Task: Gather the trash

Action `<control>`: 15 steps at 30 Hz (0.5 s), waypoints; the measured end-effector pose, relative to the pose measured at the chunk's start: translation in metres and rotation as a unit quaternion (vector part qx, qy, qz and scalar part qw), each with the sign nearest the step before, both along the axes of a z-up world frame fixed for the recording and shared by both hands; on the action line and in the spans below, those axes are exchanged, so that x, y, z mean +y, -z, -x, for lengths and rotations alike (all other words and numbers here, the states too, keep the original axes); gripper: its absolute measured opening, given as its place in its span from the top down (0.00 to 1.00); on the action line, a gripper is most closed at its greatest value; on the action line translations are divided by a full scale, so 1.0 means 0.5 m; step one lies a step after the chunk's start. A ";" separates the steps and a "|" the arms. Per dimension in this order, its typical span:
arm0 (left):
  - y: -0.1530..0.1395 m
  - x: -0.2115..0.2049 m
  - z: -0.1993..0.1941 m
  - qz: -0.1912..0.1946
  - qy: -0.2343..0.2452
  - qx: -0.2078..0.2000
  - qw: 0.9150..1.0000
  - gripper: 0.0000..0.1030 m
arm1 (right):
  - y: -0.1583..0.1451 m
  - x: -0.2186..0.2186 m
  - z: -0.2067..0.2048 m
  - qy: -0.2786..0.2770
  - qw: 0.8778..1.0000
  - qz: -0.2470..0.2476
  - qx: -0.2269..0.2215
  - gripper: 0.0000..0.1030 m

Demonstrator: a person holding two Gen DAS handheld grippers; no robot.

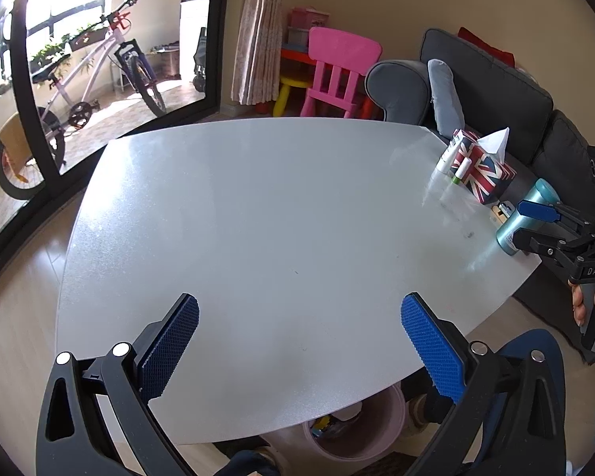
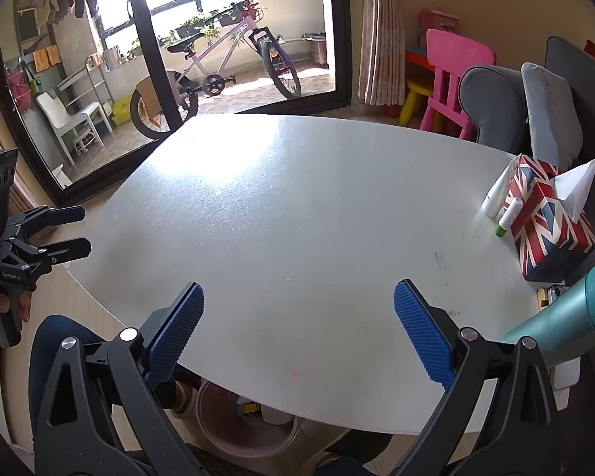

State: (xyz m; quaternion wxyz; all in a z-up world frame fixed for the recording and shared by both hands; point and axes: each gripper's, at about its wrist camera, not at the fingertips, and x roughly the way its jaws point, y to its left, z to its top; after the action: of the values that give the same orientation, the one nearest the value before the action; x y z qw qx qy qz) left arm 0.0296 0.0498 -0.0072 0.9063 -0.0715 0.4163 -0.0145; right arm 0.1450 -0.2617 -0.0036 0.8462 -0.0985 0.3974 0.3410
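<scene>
Both grippers hover over the near edge of the white surface (image 1: 258, 206), the left gripper (image 1: 299, 341) and the right gripper (image 2: 299, 329) each with fingers spread wide and nothing between them. No loose trash shows on the surface; what remains stands along its right edge — a Union Jack tissue box (image 2: 547, 222), small white tubes (image 2: 496, 198) leaning against it, and a teal bottle (image 2: 575, 313) near the front right corner. The pink bin (image 2: 250, 424) sits on the floor under the near edge, already holding scraps, so collecting looks close to finished. To do the remaining step well, I would scan that right edge before committing: the tubes and the small items beside the bottle are too small to judge as trash or keepers. If anything goes, the right gripper is nearer — approach low from the open middle, close on the item's narrow side, and avoid nudging the bottle, which stands near the edge.
</scene>
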 end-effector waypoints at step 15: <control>0.003 -0.003 -0.012 -0.012 0.018 0.005 1.000 0.05 | 0.004 0.005 -0.003 -0.010 1.000 0.000 0.004 0.07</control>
State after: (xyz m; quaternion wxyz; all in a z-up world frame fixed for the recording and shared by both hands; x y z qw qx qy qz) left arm 0.0359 0.0485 -0.0084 0.9046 -0.0535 0.4222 -0.0257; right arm 0.1466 -0.2590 -0.0057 0.8411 -0.1013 0.3999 0.3498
